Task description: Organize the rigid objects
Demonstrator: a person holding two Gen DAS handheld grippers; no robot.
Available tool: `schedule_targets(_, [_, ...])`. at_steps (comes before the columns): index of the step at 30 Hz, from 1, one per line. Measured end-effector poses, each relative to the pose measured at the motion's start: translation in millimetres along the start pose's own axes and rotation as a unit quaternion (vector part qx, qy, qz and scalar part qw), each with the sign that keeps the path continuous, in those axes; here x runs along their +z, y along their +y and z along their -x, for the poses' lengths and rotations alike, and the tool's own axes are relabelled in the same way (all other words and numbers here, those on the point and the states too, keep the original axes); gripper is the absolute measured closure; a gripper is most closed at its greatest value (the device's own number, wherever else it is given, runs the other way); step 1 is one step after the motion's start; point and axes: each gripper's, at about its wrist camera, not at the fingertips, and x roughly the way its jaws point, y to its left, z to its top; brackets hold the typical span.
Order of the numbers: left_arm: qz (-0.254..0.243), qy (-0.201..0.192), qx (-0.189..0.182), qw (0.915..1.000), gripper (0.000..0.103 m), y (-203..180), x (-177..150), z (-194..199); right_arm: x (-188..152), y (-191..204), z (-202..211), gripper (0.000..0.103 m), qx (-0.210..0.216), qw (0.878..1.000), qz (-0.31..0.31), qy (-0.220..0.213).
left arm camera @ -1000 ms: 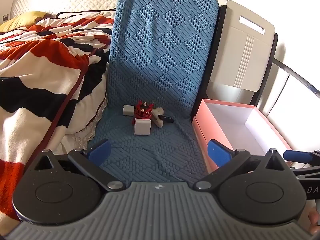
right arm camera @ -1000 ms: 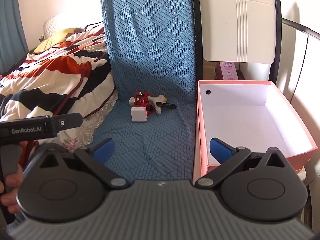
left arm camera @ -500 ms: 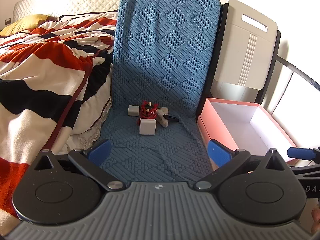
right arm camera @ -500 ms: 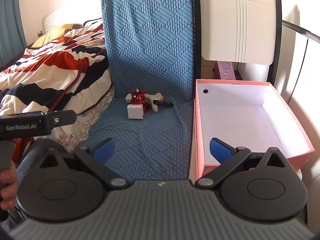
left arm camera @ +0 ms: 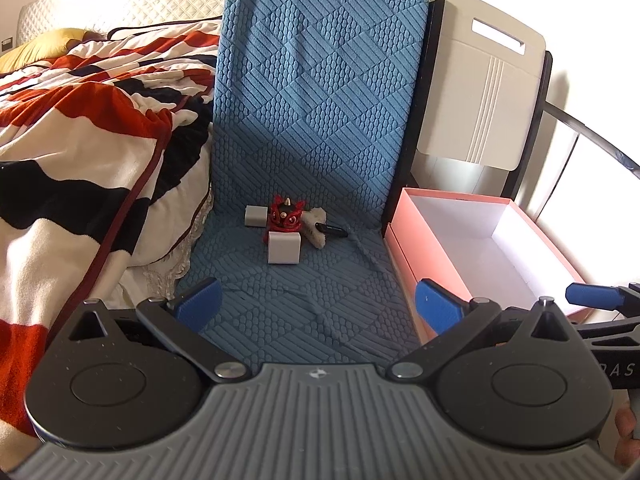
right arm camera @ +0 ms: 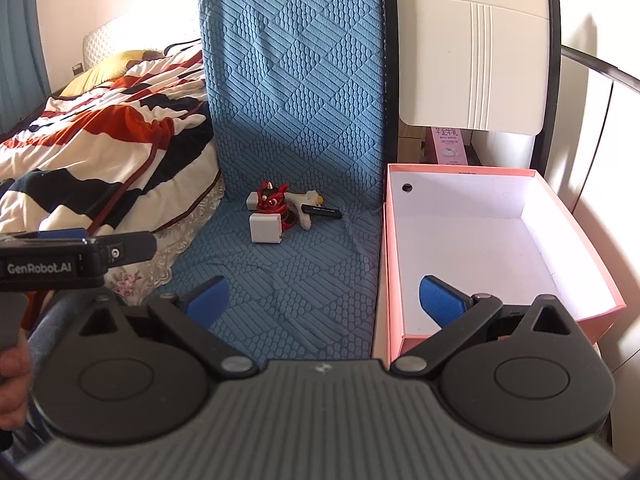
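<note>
Ahead of both my grippers, at twelve o'clock on the blue quilted seat cover [left arm camera: 316, 128], lay the small heap of things to sort. My left gripper [left arm camera: 318, 306] hung level above the front of the seat, pointing straight at the heap, its blue-padded fingers [left arm camera: 200, 304] spread wide with nothing between them. My right gripper [right arm camera: 326, 298] sat level too, fingers just as far apart and holding nothing, its right finger over the near corner of the open pink cardboard box [right arm camera: 394, 268] with the white inside. From the left camera that box stood at two o'clock, and my right gripper's blue tip showed at three o'clock. From the right camera my left gripper's black body showed at nine o'clock, with my hand under it.

The heap was well apart from both grippers: a red and black horned figurine [left arm camera: 285, 216], a white cube-shaped charger [left arm camera: 284, 248] touching its front, a smaller white block [left arm camera: 256, 216] at its nine o'clock, a cream fuzzy toy [left arm camera: 316, 226] at its three o'clock, and a slim black stick [left arm camera: 332, 231] lying across that toy. Beside the seat, at nine o'clock, lay the red, white and black striped blanket [left arm camera: 80, 152].
</note>
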Motion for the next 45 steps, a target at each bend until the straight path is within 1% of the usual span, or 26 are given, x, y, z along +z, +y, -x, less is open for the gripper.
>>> schedule_targets(7, [-0.001, 0.004, -0.001, 1.0000, 0.000, -1.6, -1.5, -2.6, -3.8, 0.4, -1.9, 0.000, -0.002, 1.000, 0.000, 0.000])
schedule_targets(16, [-0.012, 0.010, -0.003, 0.9999, 0.000, -8.7, -3.6, -7.2, -9.6, -1.7, -10.5, 0.000, 0.007, 1.000, -0.011, 0.015])
schedule_targets(25, [0.004, 0.012, -0.010, 0.9999, 0.000, -2.2, -4.7, -7.4, -7.1, 0.0, -11.6, 0.000, 0.008, 1.000, -0.008, 0.015])
schedule_targets(31, [0.001, 0.009, -0.008, 0.9999, 0.000, -0.8, -5.1, -8.0, -8.0, 2.6, -14.3, 0.000, 0.001, 1.000, -0.004, 0.021])
schedule_targets(45, [0.002, 0.011, -0.002, 0.9999, 0.000, 3.0, -7.8, -11.2, -7.6, 6.7, -18.7, 0.000, 0.005, 1.000, -0.003, 0.024])
